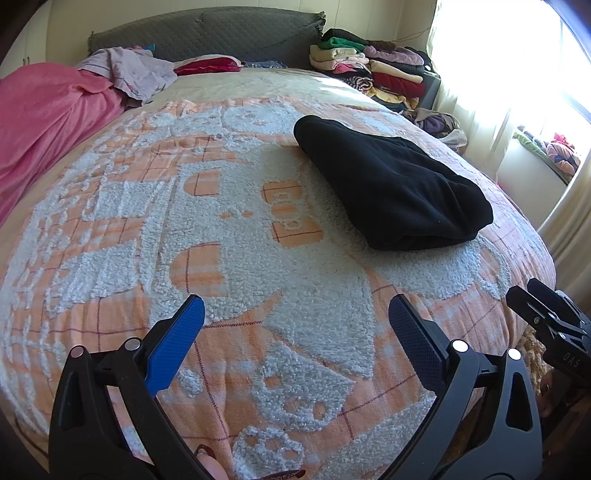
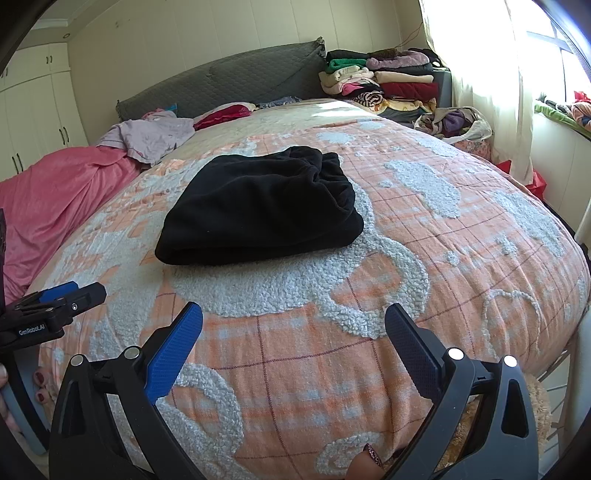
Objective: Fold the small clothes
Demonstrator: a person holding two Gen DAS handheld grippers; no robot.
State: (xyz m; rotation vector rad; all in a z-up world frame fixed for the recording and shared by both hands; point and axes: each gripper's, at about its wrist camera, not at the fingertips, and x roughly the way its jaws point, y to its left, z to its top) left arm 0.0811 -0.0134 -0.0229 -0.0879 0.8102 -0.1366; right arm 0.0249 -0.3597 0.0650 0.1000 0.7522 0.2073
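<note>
So I'm looking at both wrist feeds and the black garment (image 1: 395, 184) is sitting folded into a chunky bundle on the orange-and-white bedspread (image 1: 229, 280), roughly mid-bed. From the left wrist view it's lying ahead and off to the right; from the right wrist view it's sitting almost dead ahead, a bit left of center (image 2: 262, 214). Nothing is touching it.

My left gripper (image 1: 295, 314) is hovering over the near part of the bedspread with its blue pads (image 1: 177, 343) spread wide apart, grasping nothing at all. Same story on the other side: my right gripper (image 2: 293, 321) is hanging over the foot end of the bed with its fingers splayed and empty, the fuzzy white pattern showing right between them. Both are sitting well short of the garment.

I'm also catching each tool in the other's camera: the right one is poking in at the right edge of the left feed (image 1: 550, 325), and the left one is showing at the left edge of the right feed (image 2: 55, 306).

Around the room, a pink blanket (image 1: 48, 122) is bunching up along the left side of the bed, with a crumpled lilac cloth (image 1: 136, 74) lying next to it near the grey headboard (image 1: 207, 33). A stack of folded clothes (image 2: 384, 81) is piling up in the far right corner, just beside the bright curtain (image 2: 487, 74).
</note>
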